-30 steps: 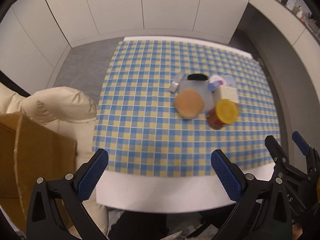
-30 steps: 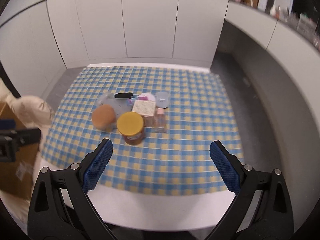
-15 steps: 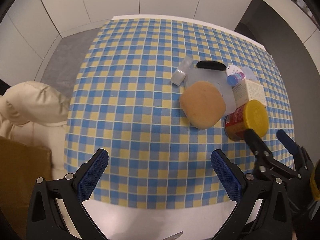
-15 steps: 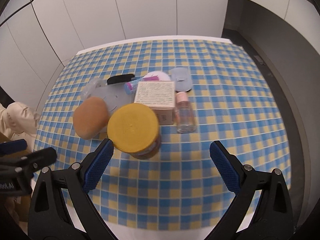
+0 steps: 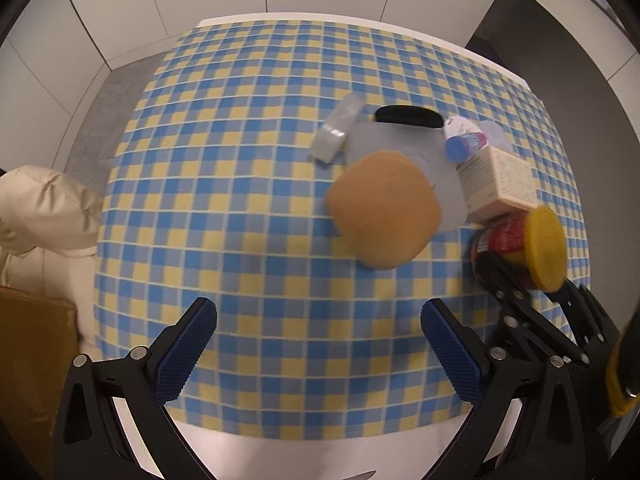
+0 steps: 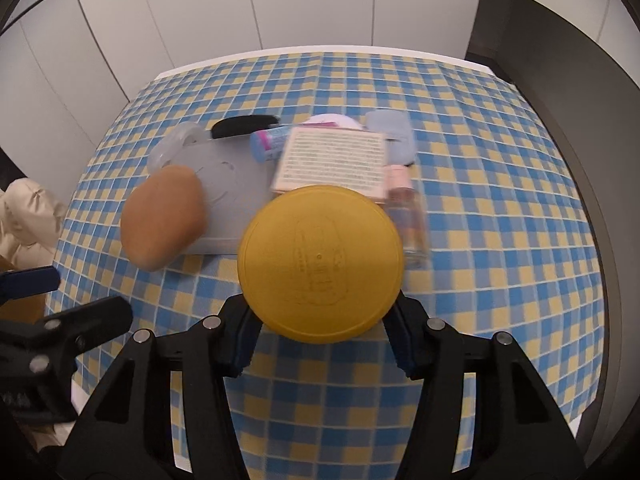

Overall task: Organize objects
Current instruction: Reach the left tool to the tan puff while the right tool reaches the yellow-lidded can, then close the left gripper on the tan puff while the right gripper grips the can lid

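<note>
The sorting has barely begun: every object sits in one cluster on the checked tablecloth, none yet set apart. The first pick is under way. The right gripper is closing its jaws around the jar, one finger on either side just below the lid; whether the pads already press on it cannot be told. The left gripper hangs open over bare cloth, holding nothing.

The jar stands at the cluster's six o'clock edge, nearest the person. It has a broad yellow lid with an embossed figure and a red label. At its twelve o'clock is a printed carton, at ten o'clock a tan sponge, at two o'clock a small clear bottle.
</note>
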`<move>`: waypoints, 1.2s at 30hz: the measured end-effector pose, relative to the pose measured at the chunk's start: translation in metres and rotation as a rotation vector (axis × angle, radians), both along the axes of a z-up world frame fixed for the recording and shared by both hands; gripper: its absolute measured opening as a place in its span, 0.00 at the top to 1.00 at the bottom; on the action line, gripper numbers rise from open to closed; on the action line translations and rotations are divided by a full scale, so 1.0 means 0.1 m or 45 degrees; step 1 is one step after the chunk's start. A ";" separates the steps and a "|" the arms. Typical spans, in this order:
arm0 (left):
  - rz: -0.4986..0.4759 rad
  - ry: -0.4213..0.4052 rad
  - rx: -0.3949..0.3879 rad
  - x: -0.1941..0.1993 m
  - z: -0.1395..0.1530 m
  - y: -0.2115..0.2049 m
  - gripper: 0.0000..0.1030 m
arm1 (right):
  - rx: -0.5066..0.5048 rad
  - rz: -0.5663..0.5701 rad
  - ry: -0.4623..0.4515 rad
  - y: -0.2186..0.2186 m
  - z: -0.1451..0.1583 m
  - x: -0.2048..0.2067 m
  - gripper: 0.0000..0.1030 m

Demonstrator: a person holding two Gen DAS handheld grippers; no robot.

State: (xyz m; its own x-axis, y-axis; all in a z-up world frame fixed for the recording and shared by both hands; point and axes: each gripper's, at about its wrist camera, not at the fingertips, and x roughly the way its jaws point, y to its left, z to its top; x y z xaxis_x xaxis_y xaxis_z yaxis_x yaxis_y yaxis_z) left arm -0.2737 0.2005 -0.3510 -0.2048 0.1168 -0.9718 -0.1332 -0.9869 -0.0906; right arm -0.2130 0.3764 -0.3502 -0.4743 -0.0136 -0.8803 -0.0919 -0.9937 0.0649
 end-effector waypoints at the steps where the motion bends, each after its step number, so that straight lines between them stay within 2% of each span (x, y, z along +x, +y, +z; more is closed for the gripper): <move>1: 0.002 0.001 0.005 -0.02 -0.01 0.03 0.01 | -0.018 -0.018 0.009 0.07 0.03 0.02 0.45; 5: 0.009 0.003 0.023 -0.10 -0.07 0.19 0.01 | -0.055 -0.081 0.053 0.31 0.14 0.07 0.45; 9: 0.031 0.012 0.013 -0.19 -0.13 0.29 0.01 | -0.087 -0.120 0.053 0.43 0.17 0.11 0.45; 11: 0.055 0.023 0.001 -0.25 -0.15 0.32 0.04 | -0.106 -0.136 0.043 0.48 0.16 0.13 0.45; 13: 0.051 0.024 0.011 -0.30 -0.17 0.36 0.15 | -0.131 -0.145 0.037 0.53 0.15 0.14 0.45; 17: 0.067 0.037 0.091 -0.34 -0.19 0.36 0.26 | -0.149 -0.152 0.038 0.54 0.16 0.15 0.45; 19: 0.058 0.042 0.135 -0.33 -0.18 0.37 0.43 | -0.146 -0.147 0.040 0.52 0.16 0.14 0.45; 20: 0.046 0.043 0.149 -0.32 -0.17 0.38 0.45 | -0.142 -0.143 0.040 0.51 0.16 0.14 0.45; 25: 0.017 0.097 0.049 -0.23 -0.11 0.42 0.50 | -0.130 -0.129 0.044 0.47 0.17 0.13 0.45; 36: 0.059 0.154 0.017 -0.10 0.08 0.15 0.51 | -0.090 -0.114 0.049 0.39 0.18 0.07 0.45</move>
